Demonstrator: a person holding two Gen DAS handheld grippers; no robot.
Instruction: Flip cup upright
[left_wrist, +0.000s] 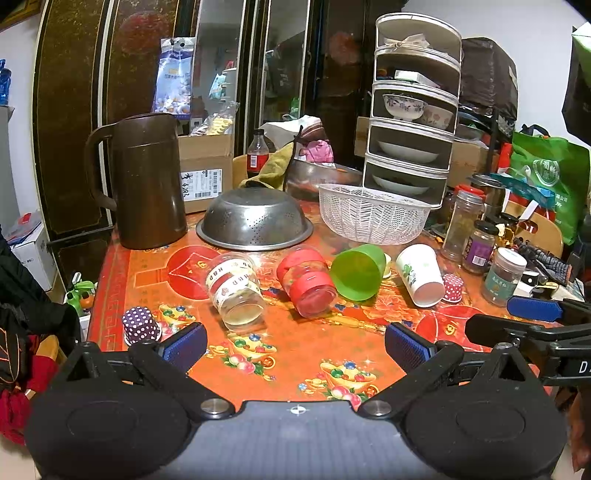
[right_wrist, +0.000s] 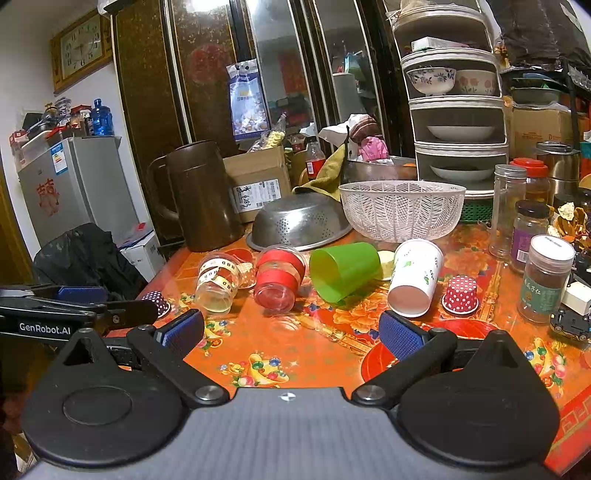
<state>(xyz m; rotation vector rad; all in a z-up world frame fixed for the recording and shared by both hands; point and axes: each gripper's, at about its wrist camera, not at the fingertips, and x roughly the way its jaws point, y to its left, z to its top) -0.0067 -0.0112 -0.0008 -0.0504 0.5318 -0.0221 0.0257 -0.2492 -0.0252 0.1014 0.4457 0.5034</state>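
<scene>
Cups lie tipped in a row across the middle of the bench (left_wrist: 122, 266), in front of the upturned steel colander (left_wrist: 255, 218) and the white basket (left_wrist: 373, 218): from your left, a clear cup (left_wrist: 236, 286) with printed tape, a clear cup with red bands (left_wrist: 308, 282), a green cup (left_wrist: 358, 271) and a white paper cup (left_wrist: 421, 275), mouths facing you. Your left gripper (left_wrist: 295, 345) and right gripper (right_wrist: 291, 334) both hover short of the row with jaws spread wide and nothing between them. The task names no particular cup, so take whichever sits straight ahead; the green cup looks the firmest to pinch. Come in low along the bench, close across the wall near the mouth, then lift slightly before rotating so the rim clears the cloth. The green cup sits close beside the red-banded one and the paper cup, so keep your fingers narrow enough not to roll them. Mind the small dotted cup (right_wrist: 460, 295) beside the paper cup.
</scene>
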